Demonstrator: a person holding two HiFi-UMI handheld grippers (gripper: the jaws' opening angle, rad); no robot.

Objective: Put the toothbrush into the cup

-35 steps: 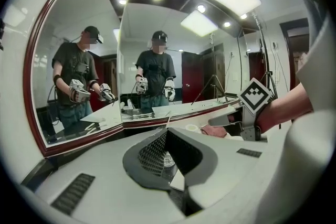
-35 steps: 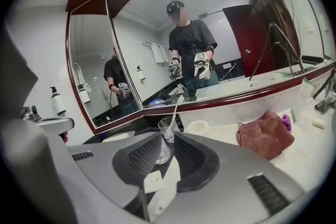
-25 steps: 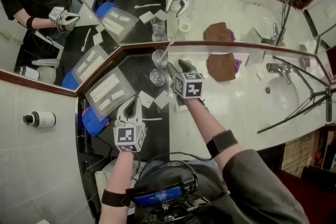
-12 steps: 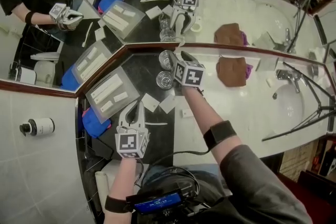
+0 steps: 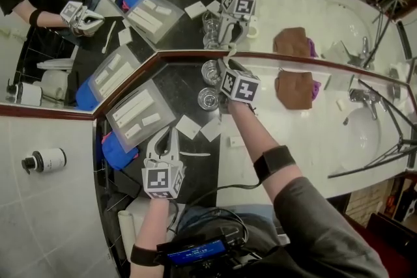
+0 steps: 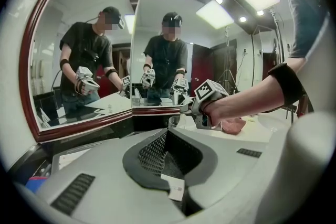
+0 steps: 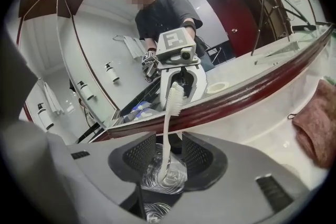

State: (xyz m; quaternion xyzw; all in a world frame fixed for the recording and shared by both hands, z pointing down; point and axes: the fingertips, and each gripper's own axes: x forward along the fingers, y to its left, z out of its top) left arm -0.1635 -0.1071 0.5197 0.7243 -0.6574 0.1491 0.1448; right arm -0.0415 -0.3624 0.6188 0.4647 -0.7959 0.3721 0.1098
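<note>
- The mirror [image 5: 195,54] stands right behind the cup [image 5: 210,71], so nothing can pass there.
- A second glass [image 5: 208,99] stands just in front of the cup.
- The right gripper [image 7: 167,165] has the cup between its parted jaws, which have just been closing a little. Its arm blocks the cup's right side.
- Left of the cup is bare dark counter [image 5: 176,91], then a clear box [image 5: 137,114].
- The toothbrush [image 7: 167,134] sticks up above the cup.

We count two glass cups [image 5: 210,71] [image 5: 208,99], one toothbrush [image 7: 167,128], one thin white stick [image 5: 195,154], three small white packets [image 5: 189,127], one clear tray [image 5: 159,106], one brown cloth [image 5: 294,89] and one tap [image 5: 357,96].
</note>
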